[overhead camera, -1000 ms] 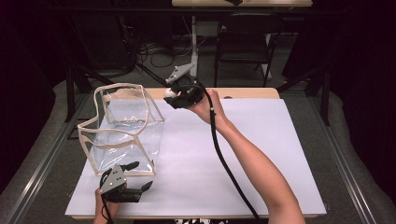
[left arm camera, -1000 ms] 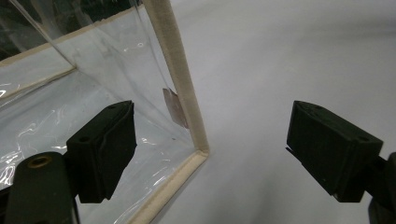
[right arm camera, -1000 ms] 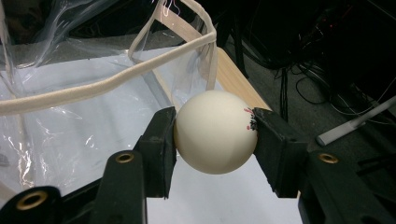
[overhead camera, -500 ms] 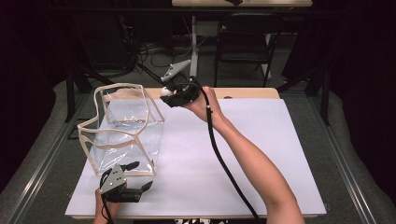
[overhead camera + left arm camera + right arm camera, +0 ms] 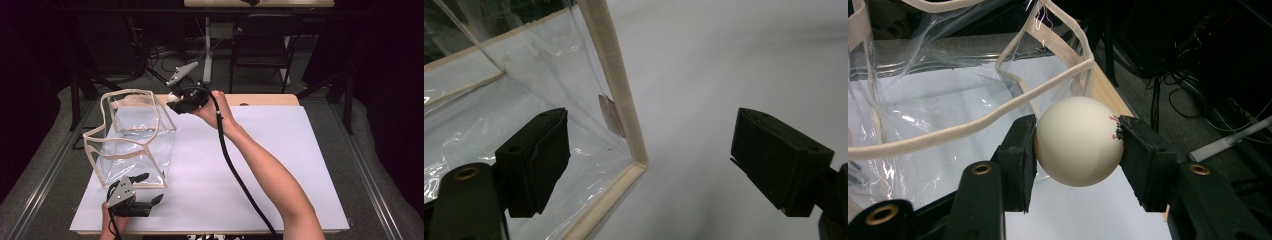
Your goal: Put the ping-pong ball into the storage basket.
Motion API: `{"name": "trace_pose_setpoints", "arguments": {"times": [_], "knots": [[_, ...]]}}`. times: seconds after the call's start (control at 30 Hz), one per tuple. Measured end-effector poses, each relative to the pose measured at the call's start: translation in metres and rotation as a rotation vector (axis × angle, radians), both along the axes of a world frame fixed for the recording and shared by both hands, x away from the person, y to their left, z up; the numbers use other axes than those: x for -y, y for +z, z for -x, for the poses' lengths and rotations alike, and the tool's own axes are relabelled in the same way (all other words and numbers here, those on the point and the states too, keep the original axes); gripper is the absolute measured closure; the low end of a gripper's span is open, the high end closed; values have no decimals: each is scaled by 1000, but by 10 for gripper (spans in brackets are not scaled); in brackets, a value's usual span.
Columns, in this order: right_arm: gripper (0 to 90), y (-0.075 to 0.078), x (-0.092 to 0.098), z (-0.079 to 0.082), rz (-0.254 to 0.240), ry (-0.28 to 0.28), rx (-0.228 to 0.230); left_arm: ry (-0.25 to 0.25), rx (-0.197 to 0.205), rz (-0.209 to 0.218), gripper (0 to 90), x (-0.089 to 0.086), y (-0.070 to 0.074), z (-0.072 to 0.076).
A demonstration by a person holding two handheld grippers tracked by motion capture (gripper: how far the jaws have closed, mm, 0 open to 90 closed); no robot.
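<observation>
A clear plastic bag point(image 5: 131, 134) with beige trim stands open-topped on the left of the white table sheet point(image 5: 280, 165). My right gripper point(image 5: 173, 99) hangs just beyond the bag's far right corner, shut on a white ball point(image 5: 1075, 147), which has small red and black marks by the right pad. The bag's rim point(image 5: 973, 122) lies just ahead of and below the ball. At the near left, my left gripper point(image 5: 153, 187) rests low by the bag's front corner. It is open, and its jaws stand either side of the bag's trimmed corner edge point(image 5: 616, 100) without touching it.
The wooden table edge point(image 5: 270, 99) runs along the far side of the sheet. Behind it are a dark chair point(image 5: 265, 45), a white stand leg point(image 5: 207, 55) and floor cables point(image 5: 1193, 95). Metal rails point(image 5: 370, 170) flank the table.
My right gripper has drifted slightly left with the ball, closer to the bag's far corner. The left gripper and the bag have stayed put.
</observation>
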State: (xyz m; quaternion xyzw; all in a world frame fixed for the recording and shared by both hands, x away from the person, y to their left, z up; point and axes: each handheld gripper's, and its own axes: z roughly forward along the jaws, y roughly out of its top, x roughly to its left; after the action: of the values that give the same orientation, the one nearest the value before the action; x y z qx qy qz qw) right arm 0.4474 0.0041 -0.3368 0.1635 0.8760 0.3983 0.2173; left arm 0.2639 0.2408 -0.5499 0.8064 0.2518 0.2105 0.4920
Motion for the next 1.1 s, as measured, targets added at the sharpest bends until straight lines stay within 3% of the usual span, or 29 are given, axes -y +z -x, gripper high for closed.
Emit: {"name": "trace_pose_setpoints", "arguments": {"times": [1.1], "knots": [[510,10,-23,5,4,32,10,-3,0,2,161,-1,0,0]]}}
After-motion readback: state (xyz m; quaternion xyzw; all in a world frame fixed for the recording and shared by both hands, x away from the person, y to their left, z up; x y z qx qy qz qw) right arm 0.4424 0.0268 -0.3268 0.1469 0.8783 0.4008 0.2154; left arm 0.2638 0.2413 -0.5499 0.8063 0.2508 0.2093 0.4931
